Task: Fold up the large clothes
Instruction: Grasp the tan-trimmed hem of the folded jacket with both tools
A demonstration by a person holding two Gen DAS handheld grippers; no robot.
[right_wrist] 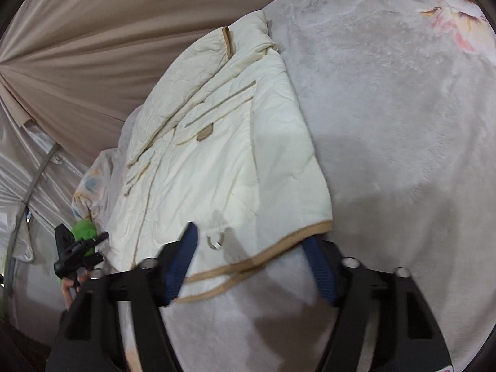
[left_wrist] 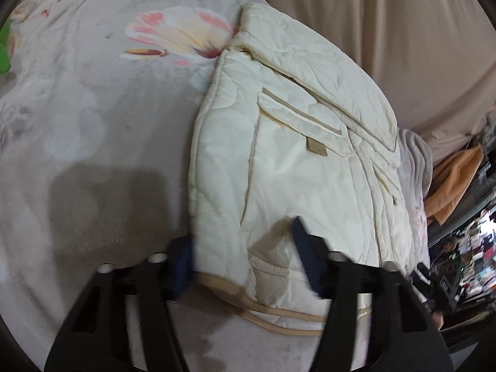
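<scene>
A cream quilted jacket [left_wrist: 297,161] with tan trim lies folded lengthwise on a pale fleece blanket; it also shows in the right wrist view [right_wrist: 217,155]. My left gripper [left_wrist: 241,248] is open, its blue-padded fingers [left_wrist: 305,248] straddling the jacket's near hem corner, one on top of the cloth. My right gripper [right_wrist: 251,245] is open, its blue fingers [right_wrist: 183,257] on either side of the tan-trimmed hem [right_wrist: 279,248] at the jacket's other near corner. Neither holds the cloth.
The flower-printed fleece blanket [left_wrist: 93,117] covers the bed. Beige curtains [right_wrist: 93,31] hang behind. An orange cloth [left_wrist: 452,183] and clutter lie past the bed's right edge. A green item [left_wrist: 4,52] sits at far left. The other gripper [right_wrist: 74,248] shows at lower left.
</scene>
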